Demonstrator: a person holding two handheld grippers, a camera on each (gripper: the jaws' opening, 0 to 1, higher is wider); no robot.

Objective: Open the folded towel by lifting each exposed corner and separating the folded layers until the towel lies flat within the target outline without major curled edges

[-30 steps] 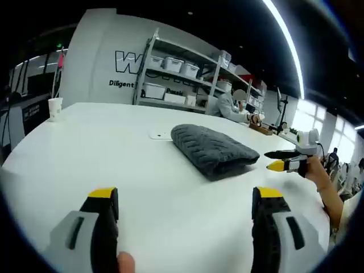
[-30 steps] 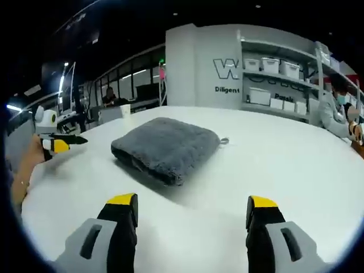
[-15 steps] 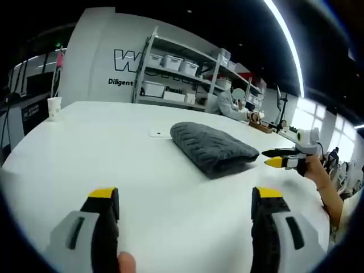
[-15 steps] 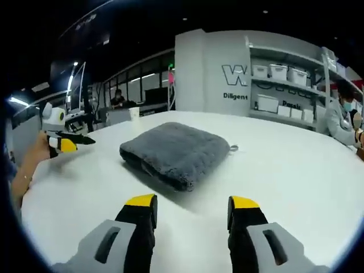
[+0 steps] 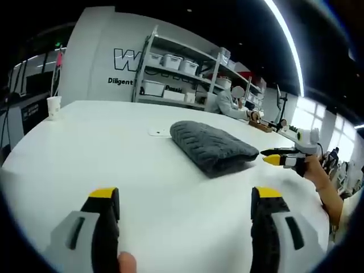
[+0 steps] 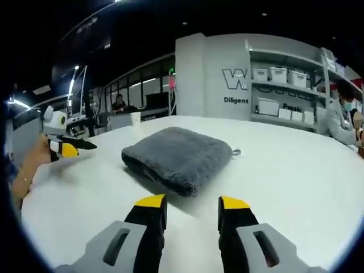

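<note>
Reading the back wall first: a big "W" (image 5: 126, 60) w/ the rest of the word cut off by the shelving (image 5: 187, 71), and below it "Diligent" (image 5: 120, 81), also cut short. Same lettering in right gripper view, "W" over "Diligent". White bins (image 6: 278, 73) on the shelves carry labels, too blurred to read; one looks like "Pass…" but can't be sure.

Folded grey towel (image 5: 212, 147) lies on the white desk (image 5: 91, 148), roughly mid-desk, well in from every edge, still folded in thick layers. A small tab or loop (image 6: 235, 152) pokes out at its far corner in right gripper view; what it is can't be made out. A small flat white thing (image 5: 160, 133) sits on the desk just beside the towel's far end, detail unclear. No target outline can be made out on the desk top.

Left gripper (image 5: 185, 196): yellow-tipped jaws wide apart, holding nothing, above the near desk edge, well short of the towel. A fingertip (image 5: 126, 263) shows at bottom, cut off.

Right gripper (image 6: 190, 203): jaws close together w/ a narrow gap, nothing between them, tips near the towel's near edge, not touching. In left gripper view it sits just beside the towel's right end, held by a hand (image 5: 318, 173).

Paper cup (image 5: 54, 107) near the desk's far left edge. A seated person (image 5: 228, 105) beyond the far edge, partly hidden by the shelving.
</note>
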